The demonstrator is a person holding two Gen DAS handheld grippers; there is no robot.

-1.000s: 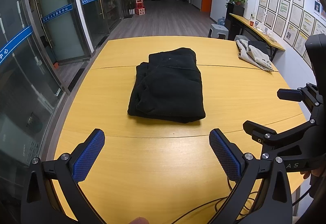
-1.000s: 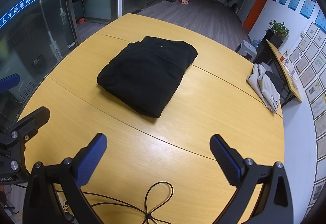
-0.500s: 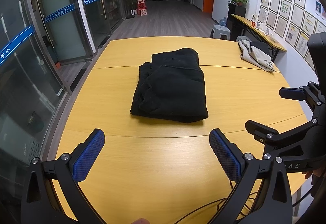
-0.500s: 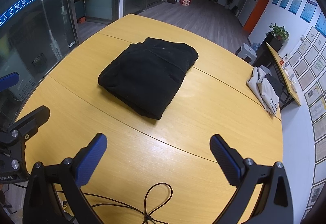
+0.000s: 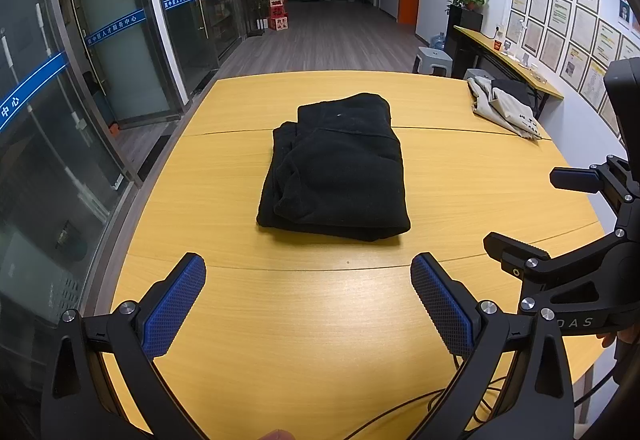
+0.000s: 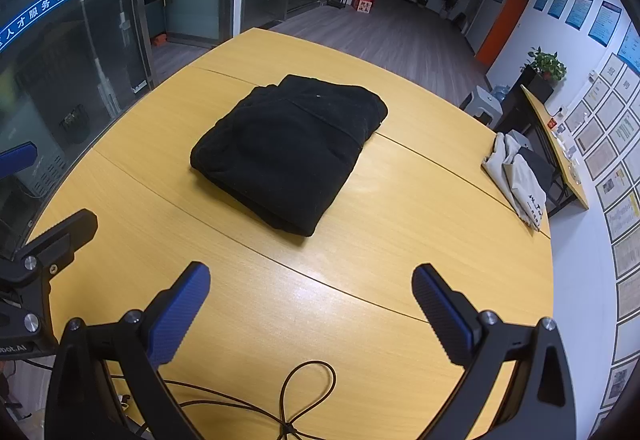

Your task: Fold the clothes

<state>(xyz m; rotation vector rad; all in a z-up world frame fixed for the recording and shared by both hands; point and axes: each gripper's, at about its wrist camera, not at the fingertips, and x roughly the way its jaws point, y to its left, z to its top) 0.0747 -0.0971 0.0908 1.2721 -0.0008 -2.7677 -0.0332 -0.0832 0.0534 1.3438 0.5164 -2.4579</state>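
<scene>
Holding both claws wide and empty over the near edge of the yellow tabletop [image 5: 480, 176], you've got your left claw [image 5: 308, 280] and right claw [image 6: 311, 286] well apart from the black garment [image 5: 340, 168]. It sits folded in a neat bundle mid-tabletop. A grey pile of clothes [image 6: 520, 176] lies at the far right edge, and a thin black cable [image 6: 296, 396] loops nearest you.
</scene>
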